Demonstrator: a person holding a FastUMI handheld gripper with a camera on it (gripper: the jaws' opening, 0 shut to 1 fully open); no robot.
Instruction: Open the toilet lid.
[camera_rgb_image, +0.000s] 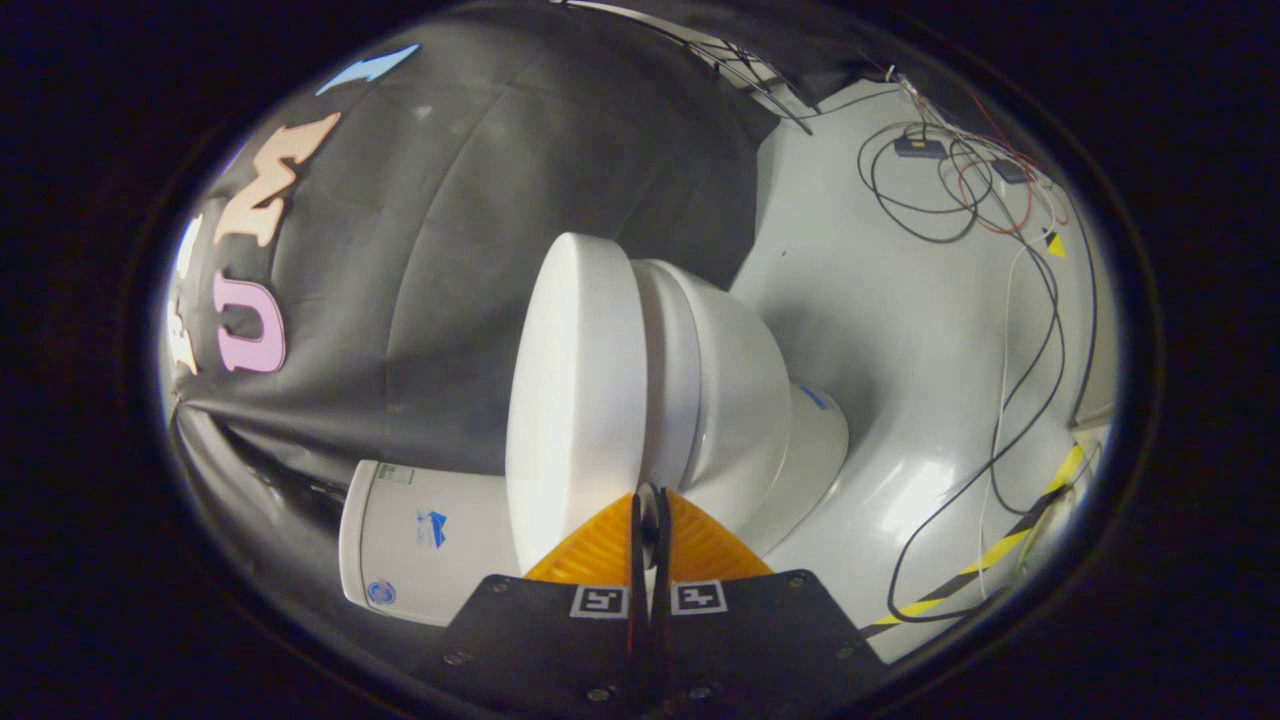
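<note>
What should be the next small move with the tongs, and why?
Probably ease the tongs forward so the tips slip into the seam between the toilet lid and the seat. The orange fingers are almost together, their tips right at the lid's edge beside that seam, and the lid lies closed on the seat. From there the lid could be pried away.
</note>
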